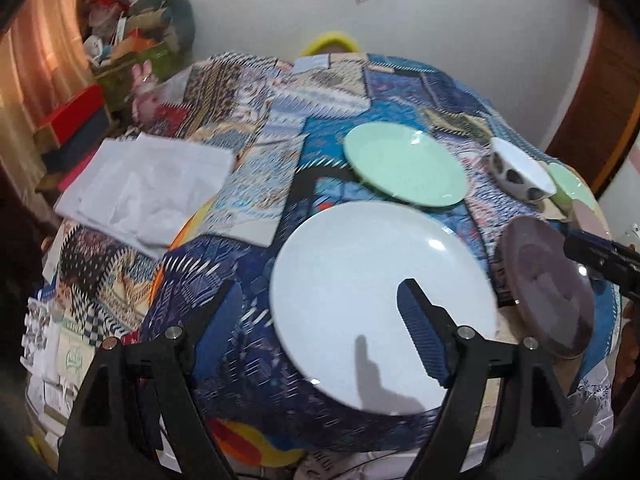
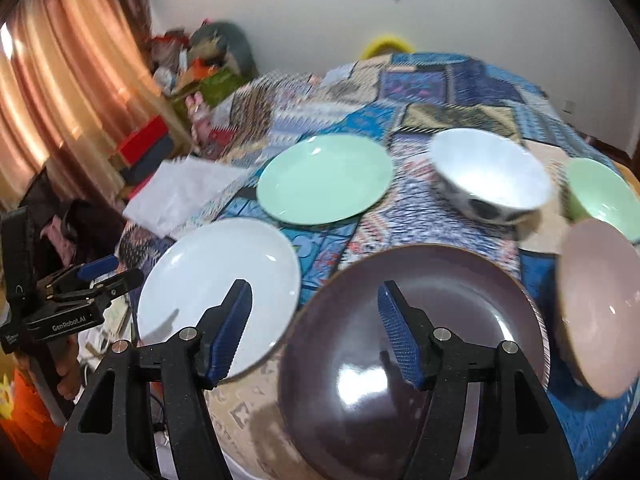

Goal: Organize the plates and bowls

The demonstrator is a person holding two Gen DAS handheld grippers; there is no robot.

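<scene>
A pale blue plate [image 1: 380,304] [image 2: 216,284], a dark brown plate [image 2: 440,320] [image 1: 548,292] and a mint green plate [image 1: 404,164] [image 2: 324,178] lie on the patterned tablecloth. A white bowl with dark spots [image 1: 520,172] [image 2: 488,176], a mint green bowl [image 2: 600,196] [image 1: 568,184] and a pink bowl [image 2: 600,304] stand at the right. My left gripper [image 1: 316,300] is open above the blue plate's near left edge. My right gripper [image 2: 316,300] is open above the brown plate's near left rim. Both are empty.
A white cloth or paper [image 1: 148,184] [image 2: 180,192] lies at the table's left. Boxes and clutter [image 1: 80,120] stand beyond the left edge by a curtain [image 2: 60,80]. My left gripper shows at the left in the right wrist view [image 2: 80,292].
</scene>
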